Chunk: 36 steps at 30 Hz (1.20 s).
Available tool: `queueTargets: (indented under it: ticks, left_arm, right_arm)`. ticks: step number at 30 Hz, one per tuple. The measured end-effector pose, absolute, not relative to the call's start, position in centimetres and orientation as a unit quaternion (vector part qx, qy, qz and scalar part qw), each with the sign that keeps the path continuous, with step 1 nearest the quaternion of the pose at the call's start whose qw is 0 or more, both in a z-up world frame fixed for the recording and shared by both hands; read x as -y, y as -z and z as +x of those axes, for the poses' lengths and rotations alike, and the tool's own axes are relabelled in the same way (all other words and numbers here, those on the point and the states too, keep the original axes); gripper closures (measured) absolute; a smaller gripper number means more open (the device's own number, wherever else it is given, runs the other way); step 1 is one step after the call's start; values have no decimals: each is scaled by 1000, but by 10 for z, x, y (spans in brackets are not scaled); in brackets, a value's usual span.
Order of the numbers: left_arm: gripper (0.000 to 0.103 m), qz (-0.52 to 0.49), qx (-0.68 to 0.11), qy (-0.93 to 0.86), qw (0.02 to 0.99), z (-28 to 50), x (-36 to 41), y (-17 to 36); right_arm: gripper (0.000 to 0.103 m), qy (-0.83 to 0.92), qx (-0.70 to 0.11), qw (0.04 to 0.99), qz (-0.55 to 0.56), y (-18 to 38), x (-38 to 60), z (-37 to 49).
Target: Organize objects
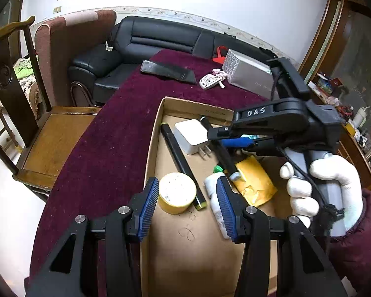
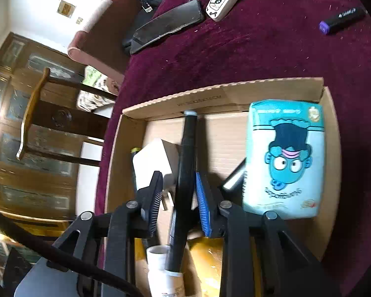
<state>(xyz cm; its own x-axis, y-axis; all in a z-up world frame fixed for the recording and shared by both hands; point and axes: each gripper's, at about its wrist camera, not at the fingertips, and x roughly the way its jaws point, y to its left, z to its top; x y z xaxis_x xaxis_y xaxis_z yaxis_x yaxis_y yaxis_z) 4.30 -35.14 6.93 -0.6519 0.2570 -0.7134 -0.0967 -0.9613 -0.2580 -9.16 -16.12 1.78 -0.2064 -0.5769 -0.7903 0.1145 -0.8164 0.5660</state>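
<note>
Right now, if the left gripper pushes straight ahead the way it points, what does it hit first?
Probably the yellow tape roll, lying between the open left gripper fingers in the cardboard box. The white bottle sits by the right finger; depth is unclear.

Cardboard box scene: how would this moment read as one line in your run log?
stage: placing | right gripper: open around black marker over cardboard box | left gripper: open, empty, above yellow tape roll
</note>
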Motion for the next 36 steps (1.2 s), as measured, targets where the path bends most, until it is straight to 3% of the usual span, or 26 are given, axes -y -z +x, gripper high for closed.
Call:
queueTargets:
  ticks: [8, 14, 19, 21, 29, 36]
  left_arm:
    - [60, -392, 123, -906, 101, 57, 356, -79]
    - [54, -381, 136, -909, 103, 65, 356, -86]
    - [48, -379, 161, -904, 112, 74, 353, -89]
    - [46, -382, 169, -901, 120, 78, 350, -90]
    - [44, -406, 208, -872, 178, 94, 322, -93]
    - [44, -418, 157, -859, 252, 106, 238, -97]
  right_arm:
    - [75, 758, 177, 204, 594, -22, 155, -84]
    - [74, 792, 184, 234, 533, -61, 141, -62]
    - [60, 833, 154, 224, 482, -96, 106, -29]
    - [59, 844, 145, 215, 469, -102, 86, -15]
    - [53, 887, 113, 135, 427, -111, -18, 39]
    - [45, 908, 145, 28, 392, -111, -137, 86]
